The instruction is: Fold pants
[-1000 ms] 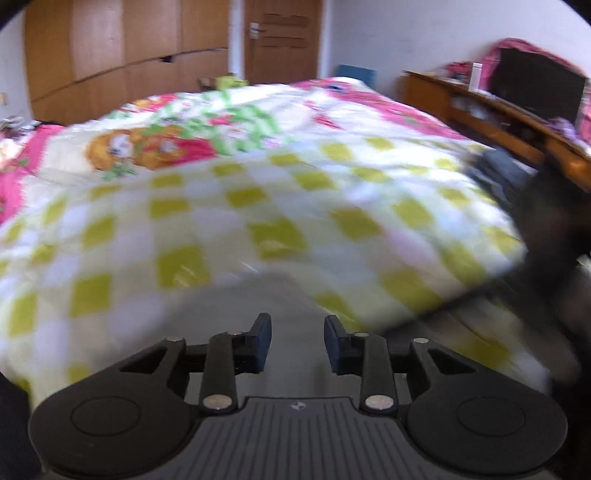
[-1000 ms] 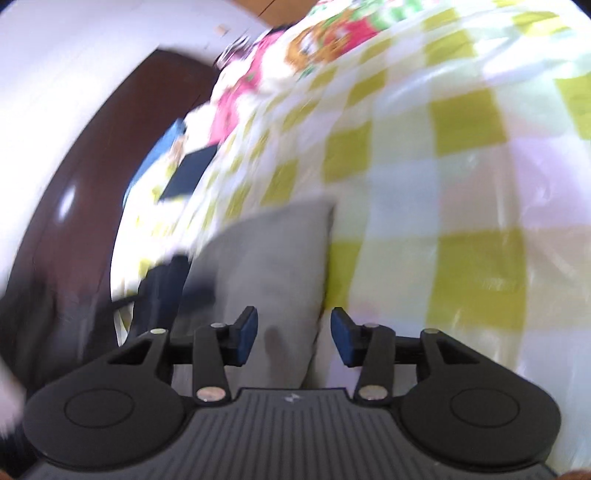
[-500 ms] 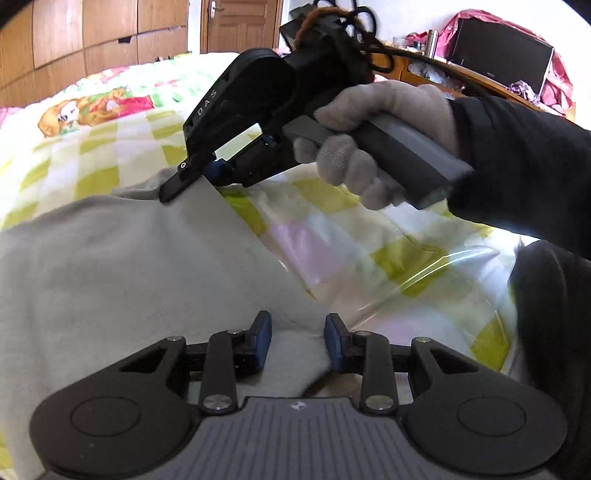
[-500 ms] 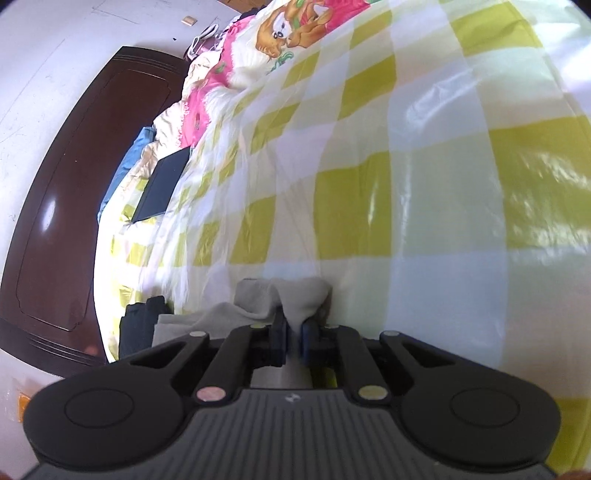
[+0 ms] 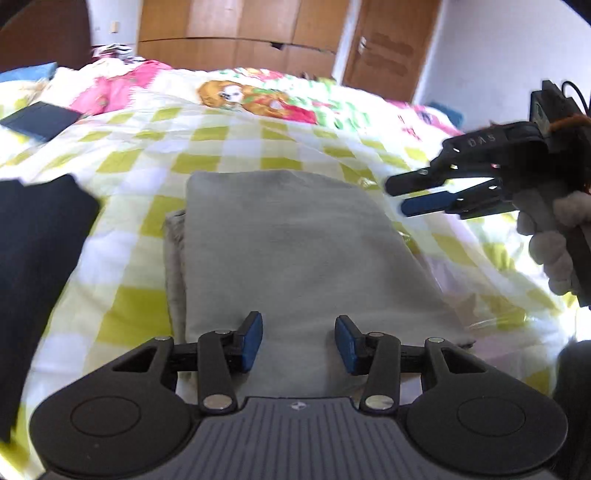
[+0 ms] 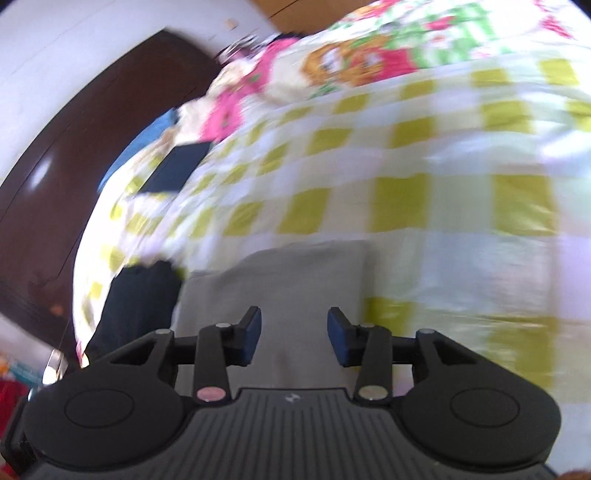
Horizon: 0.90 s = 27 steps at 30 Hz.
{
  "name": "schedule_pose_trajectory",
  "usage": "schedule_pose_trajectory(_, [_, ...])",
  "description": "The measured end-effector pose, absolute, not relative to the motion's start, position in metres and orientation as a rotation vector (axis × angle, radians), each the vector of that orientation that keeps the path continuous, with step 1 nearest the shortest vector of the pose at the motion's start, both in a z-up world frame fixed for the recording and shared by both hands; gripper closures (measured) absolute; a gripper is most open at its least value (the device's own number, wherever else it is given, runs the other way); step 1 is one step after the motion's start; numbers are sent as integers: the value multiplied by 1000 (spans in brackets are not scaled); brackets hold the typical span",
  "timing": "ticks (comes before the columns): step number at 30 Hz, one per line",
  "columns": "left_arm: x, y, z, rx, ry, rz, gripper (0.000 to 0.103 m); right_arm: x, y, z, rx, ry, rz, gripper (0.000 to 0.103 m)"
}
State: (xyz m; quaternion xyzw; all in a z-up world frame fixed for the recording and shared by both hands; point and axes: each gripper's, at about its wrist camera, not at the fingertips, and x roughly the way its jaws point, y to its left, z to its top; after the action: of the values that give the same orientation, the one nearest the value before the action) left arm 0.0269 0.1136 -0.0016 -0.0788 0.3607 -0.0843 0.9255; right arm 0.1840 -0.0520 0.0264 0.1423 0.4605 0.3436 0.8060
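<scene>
Grey pants (image 5: 295, 251) lie folded in a flat rectangle on the yellow-and-white checked bedcover (image 5: 207, 155); they also show in the right wrist view (image 6: 295, 280). My left gripper (image 5: 298, 341) is open and empty, just above the near edge of the pants. My right gripper (image 6: 294, 334) is open and empty over the pants' edge. In the left wrist view the right gripper (image 5: 413, 194) hovers beside the pants' far right corner, held by a gloved hand (image 5: 550, 243).
A folded dark garment (image 5: 33, 258) lies left of the pants, also in the right wrist view (image 6: 140, 295). A dark flat item (image 5: 40, 120) rests near the pillows. Wooden wardrobes (image 5: 236, 33) and a door (image 5: 391, 48) stand beyond the bed.
My right gripper was shut on a corner of the grey pants; it has let go and opened. The pants now lie flat and folded. My left gripper has pulled back and opened wider.
</scene>
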Motion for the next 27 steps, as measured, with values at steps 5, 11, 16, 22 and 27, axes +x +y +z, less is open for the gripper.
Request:
schedule_pose_trajectory(5, [20,110,-2,-167,721,-163,46,197,57,11,68,972,820,58])
schedule_pose_trajectory(11, [17,127,-6,-261,714,-156,46,177,107,-5,-130,948,799,57])
schedule_pose_trajectory(16, [2,136,11,-294,657,-118,45,161,91,23,-187,885,771,59])
schedule_pose_trajectory(22, [1,143,18,-290,639,-21,45,139,55,37,-210,844,706,59])
schedule_pose_trajectory(27, [18,131,5,-192,711,27,45,130,26,32,-196,862,661,59])
